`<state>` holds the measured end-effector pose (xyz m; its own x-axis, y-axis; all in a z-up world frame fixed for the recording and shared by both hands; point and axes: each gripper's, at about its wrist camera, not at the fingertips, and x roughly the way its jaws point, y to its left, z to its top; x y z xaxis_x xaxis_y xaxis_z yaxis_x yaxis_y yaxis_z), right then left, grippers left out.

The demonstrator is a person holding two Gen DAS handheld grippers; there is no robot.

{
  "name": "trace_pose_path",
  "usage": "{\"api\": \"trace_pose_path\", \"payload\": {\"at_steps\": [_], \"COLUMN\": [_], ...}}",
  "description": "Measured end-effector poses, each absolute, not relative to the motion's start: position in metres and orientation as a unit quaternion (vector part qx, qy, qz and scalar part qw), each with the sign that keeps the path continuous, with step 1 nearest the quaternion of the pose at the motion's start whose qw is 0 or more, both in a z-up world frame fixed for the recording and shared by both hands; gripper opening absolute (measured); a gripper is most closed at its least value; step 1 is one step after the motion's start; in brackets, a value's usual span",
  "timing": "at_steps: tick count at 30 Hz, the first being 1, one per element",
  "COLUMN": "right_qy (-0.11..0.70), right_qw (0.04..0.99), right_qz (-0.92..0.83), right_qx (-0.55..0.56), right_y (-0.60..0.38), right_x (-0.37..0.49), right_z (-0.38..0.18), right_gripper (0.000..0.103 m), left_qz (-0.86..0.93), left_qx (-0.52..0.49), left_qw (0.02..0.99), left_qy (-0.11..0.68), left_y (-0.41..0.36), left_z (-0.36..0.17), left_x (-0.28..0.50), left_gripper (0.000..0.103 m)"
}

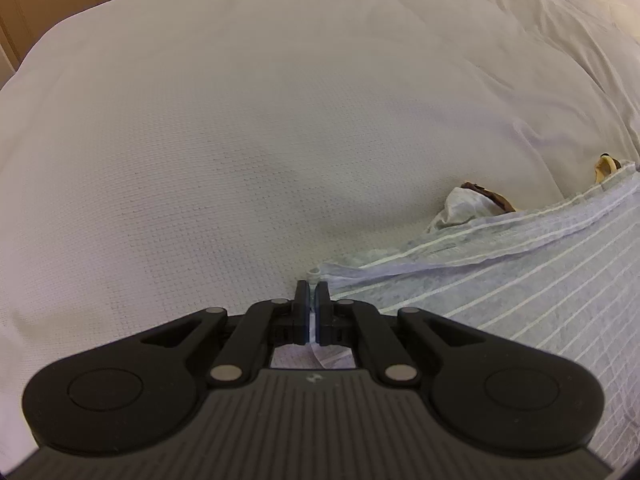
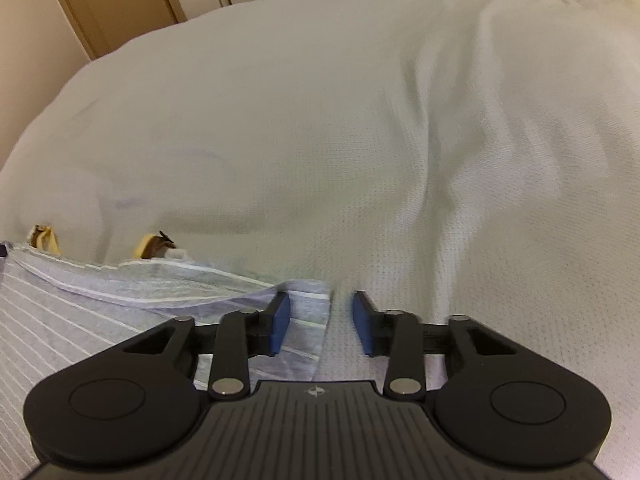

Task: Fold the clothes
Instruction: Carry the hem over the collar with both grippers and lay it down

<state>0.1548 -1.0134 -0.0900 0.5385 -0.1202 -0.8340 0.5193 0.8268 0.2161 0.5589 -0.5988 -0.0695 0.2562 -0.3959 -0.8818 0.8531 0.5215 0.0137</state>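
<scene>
A pale grey-blue garment with thin white stripes lies spread on a white bedcover, its folded edge running up to the right. My left gripper is shut on the garment's near left corner, and a sliver of cloth shows between the pads. In the right wrist view the same garment fills the lower left. Its right corner rests on the bedcover between the blue pads of my right gripper. Those jaws stand apart and neither pad presses on the cloth.
Two brown and yellow items poke out from behind the garment's far edge, beside a crumpled white cloth. They show in the right wrist view as well. Wooden doors stand beyond the bed.
</scene>
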Motion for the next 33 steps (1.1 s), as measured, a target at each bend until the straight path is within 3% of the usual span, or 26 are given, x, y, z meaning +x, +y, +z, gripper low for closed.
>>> {"api": "trace_pose_path", "payload": {"at_steps": [1, 5, 18, 27, 33], "right_qy": [0.440, 0.443, 0.384, 0.403, 0.410], "right_qw": [0.849, 0.851, 0.877, 0.868, 0.860], "right_qz": [-0.183, -0.180, -0.232, -0.238, -0.253], "right_qx": [0.229, 0.216, 0.172, 0.168, 0.166], "right_y": [-1.013, -1.005, -0.987, -0.995, -0.983], "right_x": [0.154, 0.151, 0.136, 0.147, 0.135], "right_z": [-0.090, -0.083, -0.038, -0.050, -0.046], "right_gripper": [0.005, 0.000, 0.000, 0.000, 0.016], "left_qz": [-0.418, -0.424, -0.441, -0.383, -0.371], "left_qx": [0.255, 0.241, 0.206, 0.232, 0.212], "left_qw": [0.751, 0.761, 0.787, 0.785, 0.796], "left_qy": [0.443, 0.428, 0.380, 0.427, 0.429], "left_y": [-0.597, -0.589, -0.580, -0.597, -0.579], "left_z": [-0.068, -0.056, -0.023, -0.058, -0.052], "left_x": [0.559, 0.557, 0.556, 0.572, 0.562], "left_gripper": [0.000, 0.000, 0.000, 0.003, 0.004]}}
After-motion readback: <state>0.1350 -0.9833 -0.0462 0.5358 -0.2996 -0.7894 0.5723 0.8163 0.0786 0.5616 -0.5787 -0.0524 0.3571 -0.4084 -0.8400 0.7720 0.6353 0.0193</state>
